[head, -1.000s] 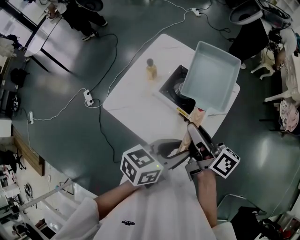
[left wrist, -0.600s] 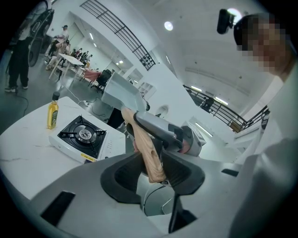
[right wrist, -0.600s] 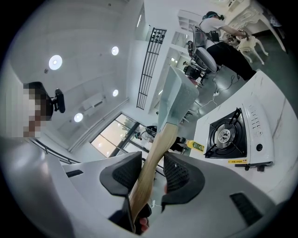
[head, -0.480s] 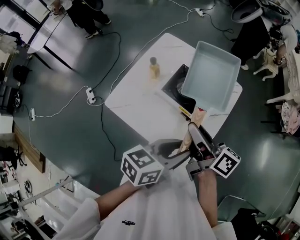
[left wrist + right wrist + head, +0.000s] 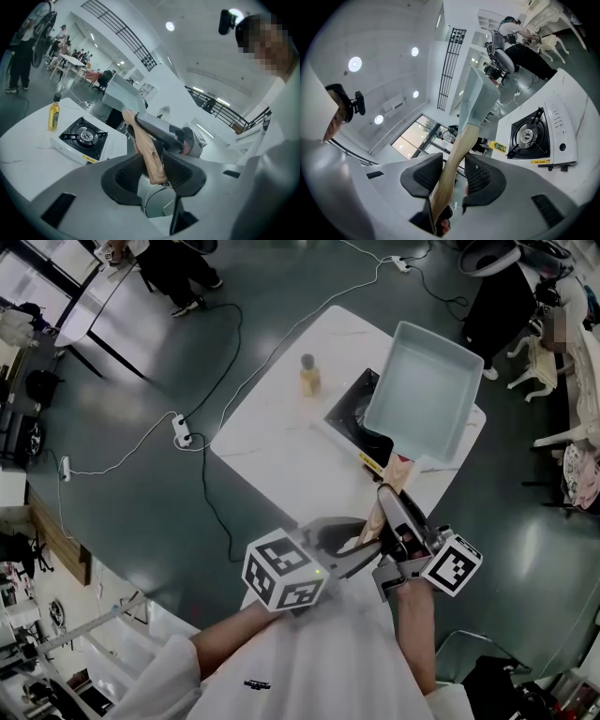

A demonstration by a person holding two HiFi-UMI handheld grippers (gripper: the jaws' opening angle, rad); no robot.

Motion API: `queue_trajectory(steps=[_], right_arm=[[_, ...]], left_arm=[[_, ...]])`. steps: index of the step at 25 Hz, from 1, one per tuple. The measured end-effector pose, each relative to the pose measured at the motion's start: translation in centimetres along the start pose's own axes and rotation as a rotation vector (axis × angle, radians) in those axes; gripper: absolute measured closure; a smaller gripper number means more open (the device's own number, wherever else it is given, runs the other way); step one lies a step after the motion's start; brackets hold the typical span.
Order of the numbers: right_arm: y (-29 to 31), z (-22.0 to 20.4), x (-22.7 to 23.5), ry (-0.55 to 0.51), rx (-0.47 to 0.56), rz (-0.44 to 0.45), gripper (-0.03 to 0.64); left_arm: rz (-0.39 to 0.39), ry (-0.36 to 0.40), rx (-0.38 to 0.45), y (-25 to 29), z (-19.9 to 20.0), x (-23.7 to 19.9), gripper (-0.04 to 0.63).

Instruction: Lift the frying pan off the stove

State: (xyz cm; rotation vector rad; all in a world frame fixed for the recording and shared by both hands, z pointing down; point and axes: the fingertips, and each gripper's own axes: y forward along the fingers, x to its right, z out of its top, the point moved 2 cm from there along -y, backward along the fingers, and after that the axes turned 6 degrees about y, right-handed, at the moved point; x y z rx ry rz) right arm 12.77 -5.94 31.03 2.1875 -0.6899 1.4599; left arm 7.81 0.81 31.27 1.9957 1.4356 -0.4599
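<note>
The light blue rectangular frying pan (image 5: 424,395) hangs in the air above the black-topped gas stove (image 5: 349,420), clear of the burner. Its wooden handle (image 5: 397,472) runs back toward me. My right gripper (image 5: 394,512) is shut on the handle partway along; in the right gripper view the handle (image 5: 457,159) passes between both pads, with the pan (image 5: 478,101) rising beyond. My left gripper (image 5: 361,545) is shut on the handle's end (image 5: 151,157), which sits between its two pads. From there the pan (image 5: 119,96) shows tilted above the stove (image 5: 82,138).
A yellow bottle with a dark cap (image 5: 308,377) stands on the white table (image 5: 277,460) left of the stove. Cables and a power strip (image 5: 178,433) lie on the dark floor. White chairs (image 5: 562,352) stand at the right, and people stand at the far top.
</note>
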Motion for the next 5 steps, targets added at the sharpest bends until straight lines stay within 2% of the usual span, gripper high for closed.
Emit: queue_trajectory(steps=[5], right_arm=[[0.16, 0.16, 0.17, 0.007, 0.003, -0.001, 0.479]], left_arm=[[0.000, 0.007, -0.006, 0.09, 0.09, -0.31, 0.460]])
